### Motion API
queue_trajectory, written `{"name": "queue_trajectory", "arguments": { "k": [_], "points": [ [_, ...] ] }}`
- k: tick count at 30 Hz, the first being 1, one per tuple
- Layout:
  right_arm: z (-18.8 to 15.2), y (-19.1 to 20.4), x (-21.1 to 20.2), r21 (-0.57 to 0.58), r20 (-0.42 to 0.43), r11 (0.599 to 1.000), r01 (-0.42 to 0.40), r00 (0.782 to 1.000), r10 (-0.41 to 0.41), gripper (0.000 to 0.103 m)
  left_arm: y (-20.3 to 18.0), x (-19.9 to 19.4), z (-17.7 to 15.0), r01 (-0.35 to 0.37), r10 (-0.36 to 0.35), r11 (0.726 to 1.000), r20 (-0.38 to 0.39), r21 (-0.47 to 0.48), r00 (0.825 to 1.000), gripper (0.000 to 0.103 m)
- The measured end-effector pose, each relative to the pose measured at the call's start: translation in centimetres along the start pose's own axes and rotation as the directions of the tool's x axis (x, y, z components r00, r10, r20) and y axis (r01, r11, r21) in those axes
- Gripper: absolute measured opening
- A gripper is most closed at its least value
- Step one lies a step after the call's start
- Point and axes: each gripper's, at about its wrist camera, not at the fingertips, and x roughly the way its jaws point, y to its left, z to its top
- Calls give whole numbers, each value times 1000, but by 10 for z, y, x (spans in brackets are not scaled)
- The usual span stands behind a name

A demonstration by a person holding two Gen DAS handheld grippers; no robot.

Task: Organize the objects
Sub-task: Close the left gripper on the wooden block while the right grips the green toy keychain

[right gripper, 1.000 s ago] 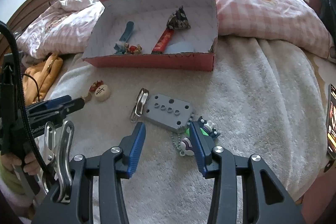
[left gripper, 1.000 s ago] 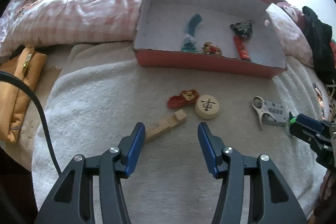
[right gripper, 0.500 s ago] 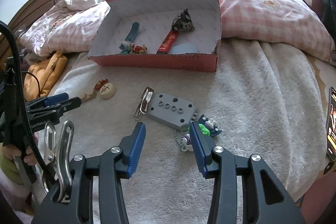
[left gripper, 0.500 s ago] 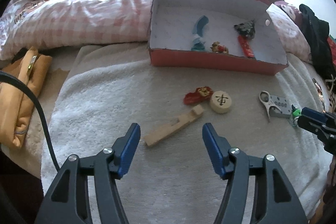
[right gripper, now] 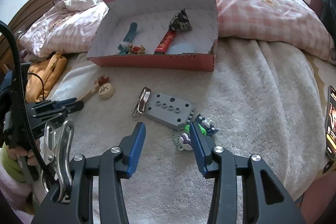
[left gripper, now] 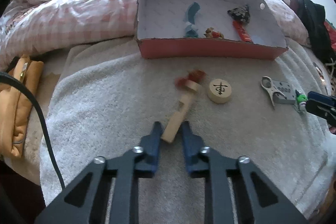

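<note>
Left gripper [left gripper: 171, 131] is closing its blue fingers on the near end of a wooden block [left gripper: 178, 117]. Both pads are touching or nearly touching its sides. The block is pale, unpainted wood, long and narrow, with a notch partway along and a squared knob at the far end. It is lying on the towel [left gripper: 105, 102] that is covering the bed, pointing away from the camera and leaning slightly right. Its far end is blurring together with a small red trinket [left gripper: 194, 77]; contact cannot be told.

Just right of the block's far end a round wooden disc [left gripper: 219, 90] is lying flat, a black character showing on its cream face.

Farther off, the red box [left gripper: 210, 51] is sitting open on the bed, white inside. It is holding a teal piece [left gripper: 192, 14], a small red-and-tan figure [left gripper: 213, 34], a red stick [left gripper: 241, 32] and a dark patterned pouch [left gripper: 240, 13].

Right gripper [right gripper: 167, 135] is hovering with jaws wide apart, holding nothing. Just beyond its fingers a grey plate [right gripper: 169, 111] with holes is lying flat, a metal clip [right gripper: 141, 105] at its left edge. A keychain [right gripper: 185, 141] with green and purple charms is lying beside the right finger.

An orange bag [left gripper: 19, 102] is resting at the far left, off the towel.
</note>
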Motion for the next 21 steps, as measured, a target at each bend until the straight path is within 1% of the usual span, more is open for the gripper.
{"name": "queue_trajectory", "arguments": {
  "k": [3, 6, 7, 10, 12, 18, 21],
  "points": [
    [-1, 0, 0, -1, -4, 1000, -1, 1000, 1, 45, -4, -4, -3, 31, -31, 1000, -18, 6, 999, 10],
    [-1, 0, -2, -4, -5, 1000, 1, 1000, -1, 45, -11, -9, -9, 97, -97, 995, -42, 2, 994, 10],
    [-1, -1, -2, -4, -5, 1000, 2, 1000, -2, 45, -13, -10, -10, 104, -103, 995, -45, 5, 994, 10],
    [-2, -2, -1, 1, -9, 1000, 5, 1000, -5, 45, -21, -9, -10, 89, -88, 996, -39, 16, 995, 10],
    [-3, -3, -2, 2, -10, 1000, 7, 1000, -7, 45, -22, -6, -7, 78, -78, 997, -34, 0, 996, 10],
    [-8, -10, -10, -5, -7, 1000, 31, 1000, -31, 45, -20, -1, -3, 76, -76, 996, -3, -43, 997, 11],
    [-10, -18, -13, -1, -5, 999, 49, 999, -49, 45, -22, -1, -4, 67, -67, 997, 4, -28, 998, 11]
  ]
}}
